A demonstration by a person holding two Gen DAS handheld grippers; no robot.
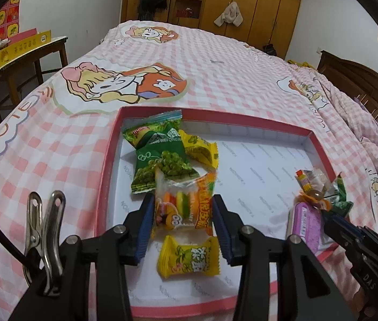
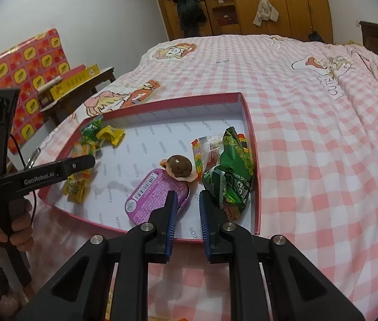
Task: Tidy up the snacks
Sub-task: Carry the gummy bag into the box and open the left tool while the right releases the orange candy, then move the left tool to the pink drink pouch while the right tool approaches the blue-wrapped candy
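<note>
A shallow red-rimmed box (image 1: 108,165) lies on the bed and holds the snacks. My left gripper (image 1: 183,208) stands with its fingers on either side of an orange burger-gummy packet (image 1: 186,203), touching its edges. A yellow candy (image 1: 187,256) lies just below it, and green pea packets (image 1: 162,157) and another yellow packet (image 1: 199,147) lie beyond. My right gripper (image 2: 187,214) is open and empty at the box's near edge, between a purple tin (image 2: 157,195) and a green packet (image 2: 231,176). A brown chocolate ball (image 2: 179,166) sits behind the tin.
The box (image 2: 250,123) sits on a pink checked bedsheet (image 2: 322,147). A striped candy roll (image 2: 198,155) lies by the green packet. A wooden side table with yellow cartons (image 1: 23,48) stands left of the bed. Wardrobes (image 1: 242,5) line the far wall.
</note>
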